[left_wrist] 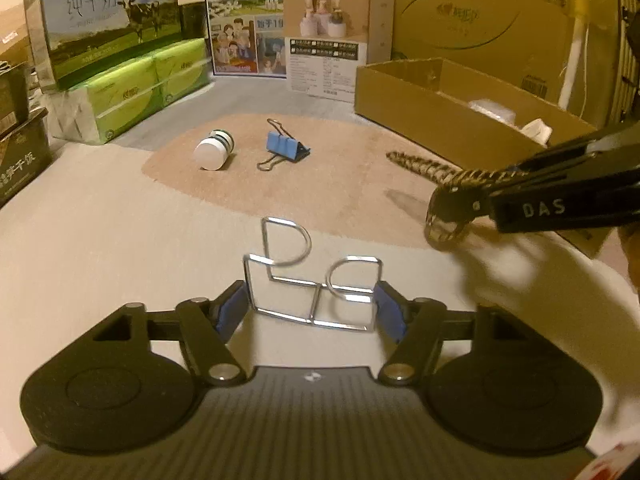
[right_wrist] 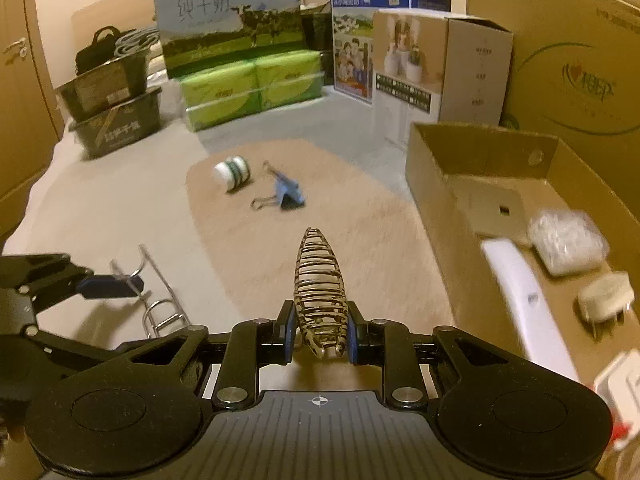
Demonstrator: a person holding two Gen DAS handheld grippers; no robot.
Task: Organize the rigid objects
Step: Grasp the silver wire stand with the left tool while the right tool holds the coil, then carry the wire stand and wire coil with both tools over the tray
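Cartons and milk boxes stacked along the far wall; pale cloth surface (left_wrist: 100, 220) with a tan mat (right_wrist: 360, 248) ahead of both sets of jaws. Left gripper (left_wrist: 312, 304): blue pads touching both ends of a bent wire rack (left_wrist: 316, 280), clasped across its width, rack base low over the cloth. Beyond those jaws, well apart on the mat: a white jar (left_wrist: 213, 150) on its side, a blue binder clip (left_wrist: 285, 148) just beside it. Right gripper (right_wrist: 318, 334): clenched on the base of a coiled wire clip (right_wrist: 320, 280), tip pointing ahead. Right of those jaws: open cardboard box (right_wrist: 480, 148) holding a white flat piece (right_wrist: 496, 210), a clear wrapped packet (right_wrist: 568, 242), a white plug (right_wrist: 608, 300) and a long white bar (right_wrist: 524, 304). Risks: thin wire rack likely to twist or spring from the pads, contact being narrow; coiled clip likely to snag the box wall if carried in low; both grippers close, collision possible if brought to the box together.
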